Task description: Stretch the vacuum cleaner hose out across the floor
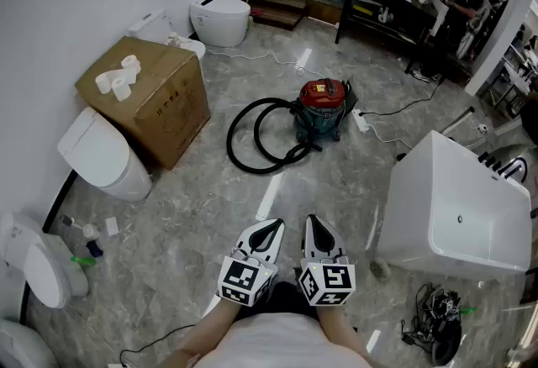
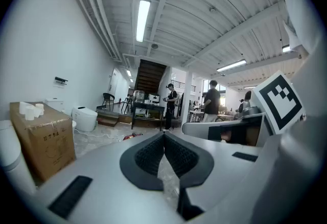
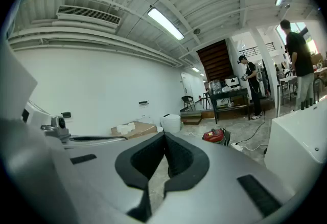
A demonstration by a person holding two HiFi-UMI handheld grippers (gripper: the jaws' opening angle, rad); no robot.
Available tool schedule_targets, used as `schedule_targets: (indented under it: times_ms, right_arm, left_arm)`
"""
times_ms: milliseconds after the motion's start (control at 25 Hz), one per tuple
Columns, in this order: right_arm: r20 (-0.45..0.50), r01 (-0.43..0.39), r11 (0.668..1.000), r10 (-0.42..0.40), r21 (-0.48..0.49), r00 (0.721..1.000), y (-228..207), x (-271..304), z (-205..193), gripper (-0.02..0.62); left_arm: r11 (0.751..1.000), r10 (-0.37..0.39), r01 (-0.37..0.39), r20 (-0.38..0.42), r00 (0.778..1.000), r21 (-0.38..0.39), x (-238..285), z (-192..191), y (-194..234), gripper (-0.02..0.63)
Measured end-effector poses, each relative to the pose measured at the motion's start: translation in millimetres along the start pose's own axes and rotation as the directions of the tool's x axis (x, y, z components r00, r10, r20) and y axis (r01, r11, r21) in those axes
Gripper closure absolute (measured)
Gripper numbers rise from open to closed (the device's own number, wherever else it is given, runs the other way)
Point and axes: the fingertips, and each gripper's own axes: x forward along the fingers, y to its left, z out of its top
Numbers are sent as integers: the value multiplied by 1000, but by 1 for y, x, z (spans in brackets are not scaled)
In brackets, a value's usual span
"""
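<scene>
Ahead, black hose [image 1: 229, 142] lies looped left of red vacuum [image 1: 323, 106].

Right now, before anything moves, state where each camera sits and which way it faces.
Head view: on the person's head, looking steeply down at the red-lidded vacuum cleaner and coiled black hose; left gripper and right gripper show.
Left gripper view: on the left gripper, looking across the room past the brown cardboard box; its shut jaws show.
Right gripper view: on the right gripper, facing the vacuum cleaner and white bathtub; its shut jaws show.
Shared: all three show the cardboard box.
</scene>
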Motion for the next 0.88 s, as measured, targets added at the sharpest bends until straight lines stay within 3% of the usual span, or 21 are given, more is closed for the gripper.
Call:
schedule_targets:
  times_ms: [880]
  right_arm:
    - [16,-2,1000,2,2,1000,24,7,-4,578]
  left_arm:
    - [1000,-22,22,-3,1000,-10,-15,-4,14,598]
